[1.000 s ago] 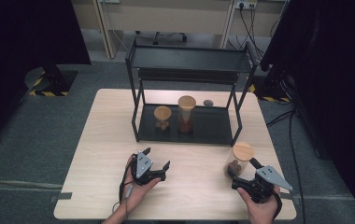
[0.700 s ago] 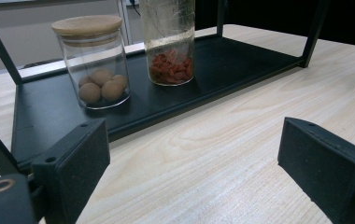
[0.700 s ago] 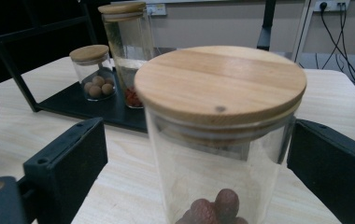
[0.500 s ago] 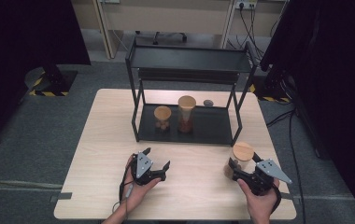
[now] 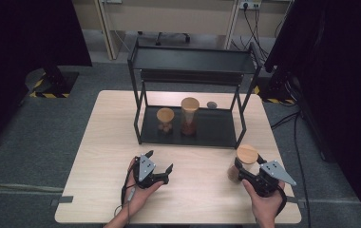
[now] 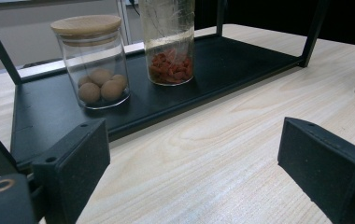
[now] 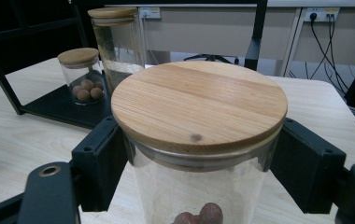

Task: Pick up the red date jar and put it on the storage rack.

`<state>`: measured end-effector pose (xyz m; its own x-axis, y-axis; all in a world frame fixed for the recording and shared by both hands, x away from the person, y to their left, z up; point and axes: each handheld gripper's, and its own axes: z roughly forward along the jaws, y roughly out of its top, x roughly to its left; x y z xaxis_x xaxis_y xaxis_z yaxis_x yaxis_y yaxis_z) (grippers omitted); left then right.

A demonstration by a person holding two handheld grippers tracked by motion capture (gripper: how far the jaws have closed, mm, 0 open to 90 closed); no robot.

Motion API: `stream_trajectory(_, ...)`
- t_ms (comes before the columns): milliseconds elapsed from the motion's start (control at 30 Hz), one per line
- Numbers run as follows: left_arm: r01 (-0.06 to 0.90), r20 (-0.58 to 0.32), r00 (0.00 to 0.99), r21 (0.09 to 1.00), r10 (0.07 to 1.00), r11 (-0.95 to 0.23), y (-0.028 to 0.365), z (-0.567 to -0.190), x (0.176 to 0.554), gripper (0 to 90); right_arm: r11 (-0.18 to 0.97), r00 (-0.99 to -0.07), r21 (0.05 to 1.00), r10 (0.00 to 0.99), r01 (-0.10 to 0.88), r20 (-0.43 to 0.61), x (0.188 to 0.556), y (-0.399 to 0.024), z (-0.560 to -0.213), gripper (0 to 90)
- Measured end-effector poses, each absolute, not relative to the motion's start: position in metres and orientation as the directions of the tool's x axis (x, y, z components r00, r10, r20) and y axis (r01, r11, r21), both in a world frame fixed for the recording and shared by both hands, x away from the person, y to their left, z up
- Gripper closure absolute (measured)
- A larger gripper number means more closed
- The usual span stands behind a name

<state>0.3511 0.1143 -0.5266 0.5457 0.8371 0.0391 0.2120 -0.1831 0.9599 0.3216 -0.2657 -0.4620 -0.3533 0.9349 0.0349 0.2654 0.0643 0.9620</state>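
Right hand-held gripper (image 7: 199,163): jaws just closed in, now clamped on the glass wall of a wooden-lidded jar (image 7: 199,107), pads just under the lid rim on either side — a grip below the lid, likely so the body is carried and not the loose top. Jar at the counter's (image 5: 197,190) near right edge, in front of the black two-tier rack (image 5: 190,59), upright, apparently seated on the wood; whether lifted yet, cannot tell. Probably bound for the rack's bottom tray beside the two jars already there.

Left hand-held gripper (image 5: 156,168): jaws wide apart, nothing between them, parked low over bare counter left of centre, well apart from the held jar — idle, perhaps waiting.

On the tray: short jar of round brown balls (image 6: 94,70), tall jar of red dried bits (image 6: 168,51), near each other, not touching.

Hard to make out: held jar's contents, dark reddish balls, cut off at the frame bottom; tall jar's lid cropped in the left gripper view; small grey object (image 5: 212,104) behind the rack, unidentifiable.
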Motion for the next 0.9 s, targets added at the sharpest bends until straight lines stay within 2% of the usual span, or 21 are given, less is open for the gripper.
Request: stream_trajectory(900,0.214,0.035,0.546,0.96,0.837,-0.18,0.115,-0.527,0.351,8.8,0.092,-0.401,0.97,0.916,0.225,0.006,0.339,-0.236,-0.434,25.2)
